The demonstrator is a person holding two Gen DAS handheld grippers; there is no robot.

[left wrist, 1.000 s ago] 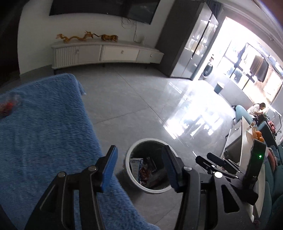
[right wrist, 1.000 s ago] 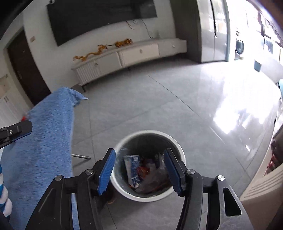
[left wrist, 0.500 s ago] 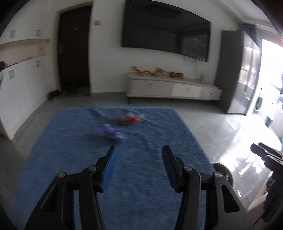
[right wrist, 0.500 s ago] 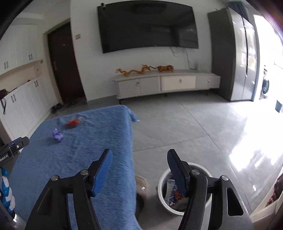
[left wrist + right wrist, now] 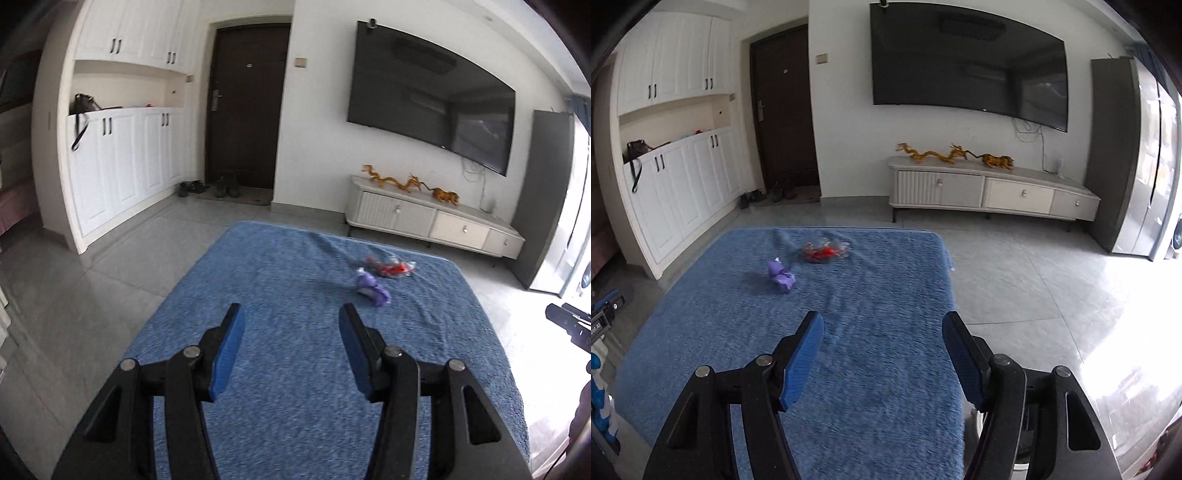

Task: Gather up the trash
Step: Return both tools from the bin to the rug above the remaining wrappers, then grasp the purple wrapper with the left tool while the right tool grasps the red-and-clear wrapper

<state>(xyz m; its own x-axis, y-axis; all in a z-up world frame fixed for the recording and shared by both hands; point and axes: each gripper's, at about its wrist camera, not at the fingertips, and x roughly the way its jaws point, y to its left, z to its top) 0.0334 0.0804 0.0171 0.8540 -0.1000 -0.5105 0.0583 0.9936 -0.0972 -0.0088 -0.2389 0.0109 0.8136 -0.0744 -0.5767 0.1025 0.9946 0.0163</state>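
A crumpled purple wrapper (image 5: 373, 288) and a red-and-clear wrapper (image 5: 389, 268) lie close together on the far part of the blue cloth-covered table (image 5: 277, 266). My left gripper (image 5: 291, 310) hovers over the table's near middle, open and empty, with the wrappers ahead to its right. The right wrist view shows the same purple wrapper (image 5: 781, 277) and red wrapper (image 5: 823, 253) ahead to the left of my right gripper (image 5: 882, 317). That gripper is open and empty above the cloth (image 5: 886, 280) near its right edge.
Grey tiled floor (image 5: 1034, 280) spreads to the right of the table. A low white TV stand (image 5: 990, 192) stands under the wall TV. White cabinets (image 5: 110, 177), a dark door and shoes are at the back left. A tall grey cabinet (image 5: 1115, 155) is on the right.
Both views have swung from the trash bin on the floor up and across to the blue table with the two wrappers. The right jaws stand a little wider.
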